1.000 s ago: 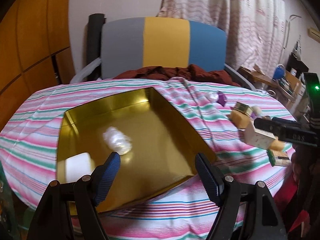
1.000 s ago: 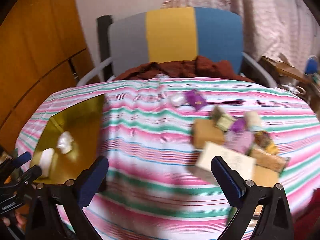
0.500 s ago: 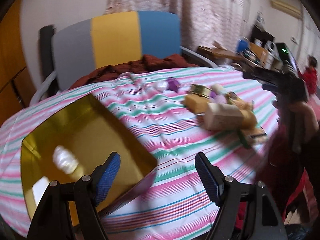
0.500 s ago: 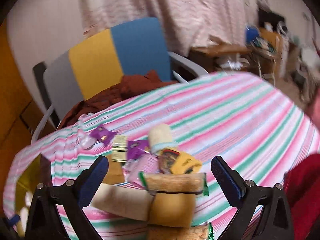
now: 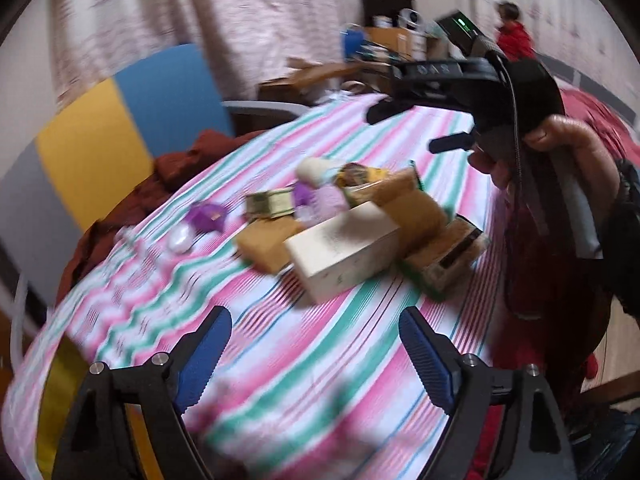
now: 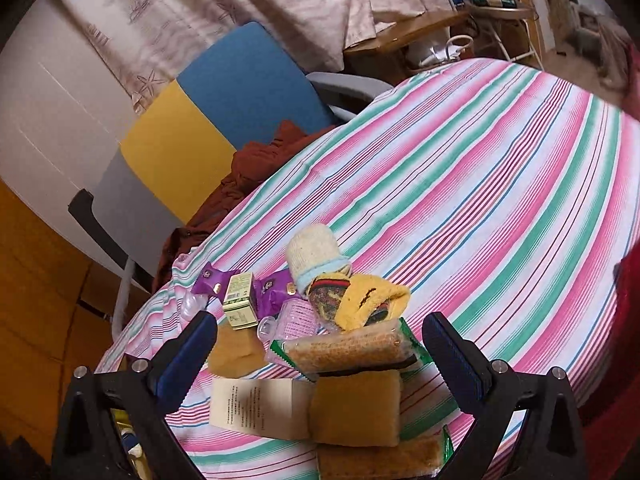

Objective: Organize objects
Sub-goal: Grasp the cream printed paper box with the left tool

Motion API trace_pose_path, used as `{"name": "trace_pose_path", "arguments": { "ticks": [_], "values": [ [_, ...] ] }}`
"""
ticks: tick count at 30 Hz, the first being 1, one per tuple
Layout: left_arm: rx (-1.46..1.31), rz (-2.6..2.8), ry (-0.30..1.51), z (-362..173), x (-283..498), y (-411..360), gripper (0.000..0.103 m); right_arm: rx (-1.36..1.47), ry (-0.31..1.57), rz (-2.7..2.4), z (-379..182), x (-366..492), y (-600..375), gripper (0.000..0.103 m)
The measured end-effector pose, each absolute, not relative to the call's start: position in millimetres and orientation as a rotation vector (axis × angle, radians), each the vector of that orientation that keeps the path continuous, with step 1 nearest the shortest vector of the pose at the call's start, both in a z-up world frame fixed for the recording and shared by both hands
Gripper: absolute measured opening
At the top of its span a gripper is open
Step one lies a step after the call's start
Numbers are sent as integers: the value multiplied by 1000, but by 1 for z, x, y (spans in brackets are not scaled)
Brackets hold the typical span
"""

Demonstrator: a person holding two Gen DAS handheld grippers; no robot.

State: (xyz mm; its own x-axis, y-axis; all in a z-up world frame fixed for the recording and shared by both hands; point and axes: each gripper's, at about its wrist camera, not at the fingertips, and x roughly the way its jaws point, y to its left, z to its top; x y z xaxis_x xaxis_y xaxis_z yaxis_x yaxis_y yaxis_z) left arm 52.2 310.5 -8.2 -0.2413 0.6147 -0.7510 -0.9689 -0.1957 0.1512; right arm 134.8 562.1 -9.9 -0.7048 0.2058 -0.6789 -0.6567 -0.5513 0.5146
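Both grippers, left and right, hover released and empty over the pile heaped on the striped cloth, probably choosing a piece, with the cream box lying flat nearest, long axis crosswise between the right fingers.

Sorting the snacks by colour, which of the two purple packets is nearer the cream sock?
The purple packet right of the green box; it lies just beside the cream sock. The other purple packet sits left of that box.
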Motion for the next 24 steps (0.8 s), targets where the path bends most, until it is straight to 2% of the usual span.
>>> {"name": "trace_pose_path", "arguments": {
  "ticks": [10, 24],
  "values": [
    [-567, 1474, 1000, -33, 53, 388, 94, -788, 1138, 2277, -16, 132, 564, 103],
    [-599, 1335, 1038, -56, 37, 428, 95, -777, 1217, 2245, -23, 137, 573, 103]
  ]
}}
